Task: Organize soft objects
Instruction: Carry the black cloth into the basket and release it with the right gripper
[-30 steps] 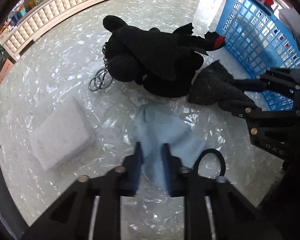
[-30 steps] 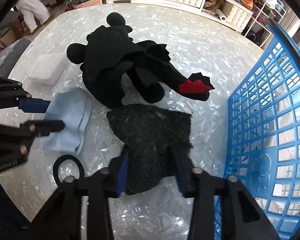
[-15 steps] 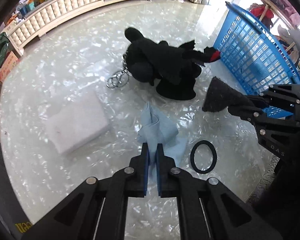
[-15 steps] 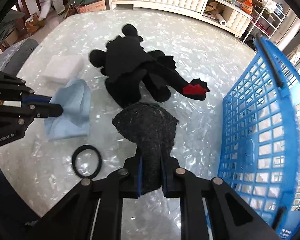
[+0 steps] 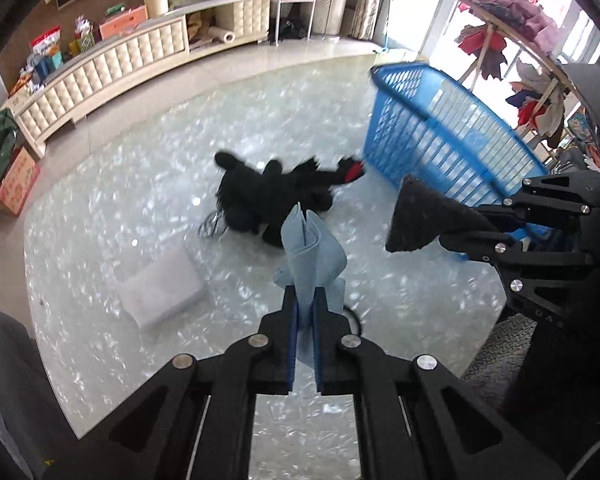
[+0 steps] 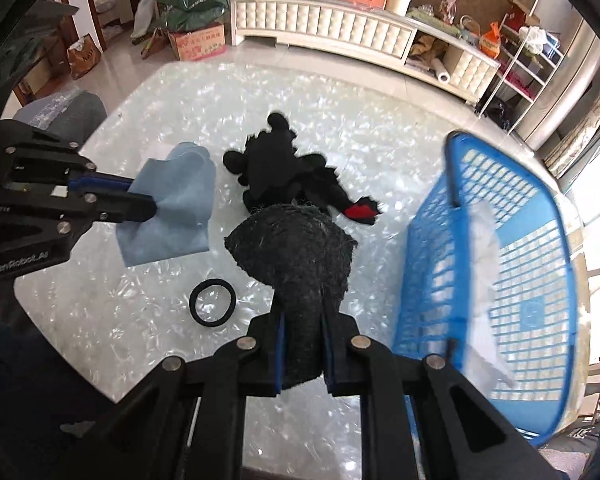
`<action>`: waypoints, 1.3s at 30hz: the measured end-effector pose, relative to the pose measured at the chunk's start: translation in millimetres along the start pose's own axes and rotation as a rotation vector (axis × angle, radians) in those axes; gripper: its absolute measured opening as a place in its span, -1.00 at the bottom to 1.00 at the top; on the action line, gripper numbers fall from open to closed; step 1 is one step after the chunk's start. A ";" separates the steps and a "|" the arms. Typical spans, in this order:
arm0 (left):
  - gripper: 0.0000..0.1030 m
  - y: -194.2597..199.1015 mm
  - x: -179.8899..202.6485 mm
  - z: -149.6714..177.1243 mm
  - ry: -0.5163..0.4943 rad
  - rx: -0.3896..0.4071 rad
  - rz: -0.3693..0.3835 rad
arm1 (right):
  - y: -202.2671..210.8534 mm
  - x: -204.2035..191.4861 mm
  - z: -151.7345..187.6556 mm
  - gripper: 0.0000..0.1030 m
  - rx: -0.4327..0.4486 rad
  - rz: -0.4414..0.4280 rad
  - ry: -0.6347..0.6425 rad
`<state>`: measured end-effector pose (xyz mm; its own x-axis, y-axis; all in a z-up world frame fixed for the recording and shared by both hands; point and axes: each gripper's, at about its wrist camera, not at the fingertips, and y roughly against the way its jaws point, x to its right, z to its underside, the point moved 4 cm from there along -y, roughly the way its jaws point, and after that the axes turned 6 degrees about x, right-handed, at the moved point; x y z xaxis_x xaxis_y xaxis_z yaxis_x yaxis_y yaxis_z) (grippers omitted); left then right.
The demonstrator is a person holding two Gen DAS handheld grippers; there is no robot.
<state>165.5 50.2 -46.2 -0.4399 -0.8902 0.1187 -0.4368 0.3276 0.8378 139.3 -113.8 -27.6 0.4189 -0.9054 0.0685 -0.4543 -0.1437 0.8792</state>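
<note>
Only the right wrist view is showing white cloth (image 6: pixel 485 264) inside the blue basket (image 6: pixel 540 240). The right gripper (image 6: pixel 302 354) is clamping a dark scouring pad (image 6: pixel 296 256); the left gripper (image 5: pixel 305 336) is pinching a blue cloth (image 5: pixel 310 252).

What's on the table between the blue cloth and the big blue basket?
In the right wrist view, the black plush toy lies between the blue cloth and blue basket.

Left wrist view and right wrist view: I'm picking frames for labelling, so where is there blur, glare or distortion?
Left wrist view: motion blur smears the black plush toy and blue plastic basket; the pinched light blue cloth stays sharp. Right wrist view: the basket's near wall is streaked, the dark grey fuzzy cloth crisp. Both: fisheye bending, glare speckles on the glossy white table.
</note>
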 end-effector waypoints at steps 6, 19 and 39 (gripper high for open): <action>-0.90 25.1 21.0 -29.7 -0.039 0.069 0.019 | 37.9 17.9 -0.1 -0.75 0.046 0.023 -0.007; -0.90 25.6 87.5 -89.3 -0.172 0.137 0.065 | 59.1 72.4 9.1 -0.75 0.095 0.102 -0.074; -0.90 -19.6 111.2 -116.7 -0.212 0.066 0.099 | -17.9 149.2 41.9 -0.74 -0.090 0.173 -0.195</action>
<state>216.7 -92.2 12.8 -0.6348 -0.7688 0.0778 -0.4307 0.4357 0.7904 177.0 -263.1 -52.9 0.1777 -0.9745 0.1367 -0.4310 0.0478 0.9011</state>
